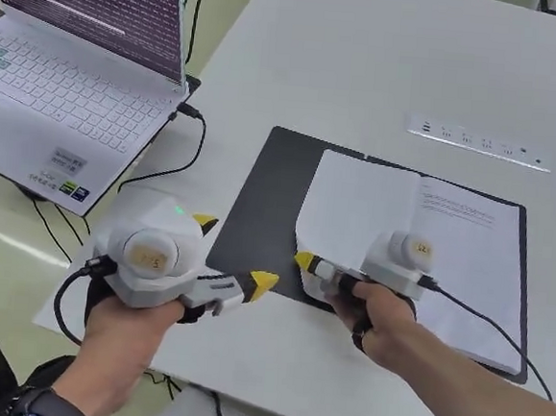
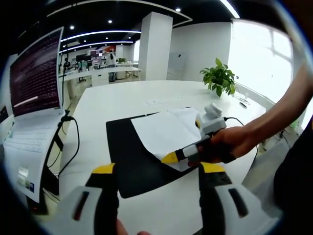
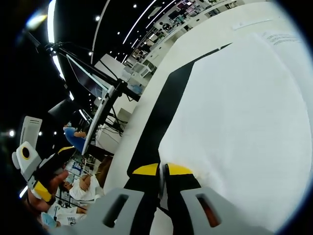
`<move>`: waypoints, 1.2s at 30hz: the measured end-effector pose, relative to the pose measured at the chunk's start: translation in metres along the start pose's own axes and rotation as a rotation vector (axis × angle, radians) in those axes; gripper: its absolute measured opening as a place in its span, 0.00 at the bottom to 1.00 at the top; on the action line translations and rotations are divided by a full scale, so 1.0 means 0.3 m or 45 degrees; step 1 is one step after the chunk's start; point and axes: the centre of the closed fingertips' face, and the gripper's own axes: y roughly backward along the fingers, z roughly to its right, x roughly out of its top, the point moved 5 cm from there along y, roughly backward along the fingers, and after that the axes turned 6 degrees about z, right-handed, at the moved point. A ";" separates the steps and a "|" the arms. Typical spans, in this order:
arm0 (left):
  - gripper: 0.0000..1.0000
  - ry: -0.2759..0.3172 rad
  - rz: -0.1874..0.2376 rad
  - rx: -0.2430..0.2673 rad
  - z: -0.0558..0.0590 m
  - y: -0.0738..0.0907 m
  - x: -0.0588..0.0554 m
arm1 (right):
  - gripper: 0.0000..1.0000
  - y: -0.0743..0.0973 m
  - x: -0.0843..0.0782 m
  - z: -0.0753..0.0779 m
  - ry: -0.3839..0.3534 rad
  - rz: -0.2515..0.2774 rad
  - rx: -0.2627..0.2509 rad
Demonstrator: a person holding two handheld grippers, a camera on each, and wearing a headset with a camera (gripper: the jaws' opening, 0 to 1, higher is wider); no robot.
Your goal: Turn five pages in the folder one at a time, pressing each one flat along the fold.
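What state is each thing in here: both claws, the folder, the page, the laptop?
Left claw: open, holding nothing, beside the folder.
Right claw: shut on the page's corner.
Folder: open, lying flat on the table.
Page: corner lifted, partway turned.
Laptop: open and switched on.

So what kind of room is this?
Most likely an open-plan office: a laptop sits on a big white table, rows of desks stand farther back, and there is a potted plant.
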 end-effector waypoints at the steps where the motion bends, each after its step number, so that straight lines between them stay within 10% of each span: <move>1: 0.67 0.001 -0.001 0.001 0.000 -0.001 0.000 | 0.05 -0.004 -0.003 0.004 -0.001 -0.001 -0.005; 22: 0.65 0.003 -0.023 -0.005 0.003 -0.016 -0.022 | 0.33 0.004 -0.022 -0.045 -0.024 0.032 0.139; 36: 0.42 0.018 -0.041 -0.063 -0.003 -0.082 -0.039 | 0.21 0.209 0.003 -0.026 -0.028 0.184 0.157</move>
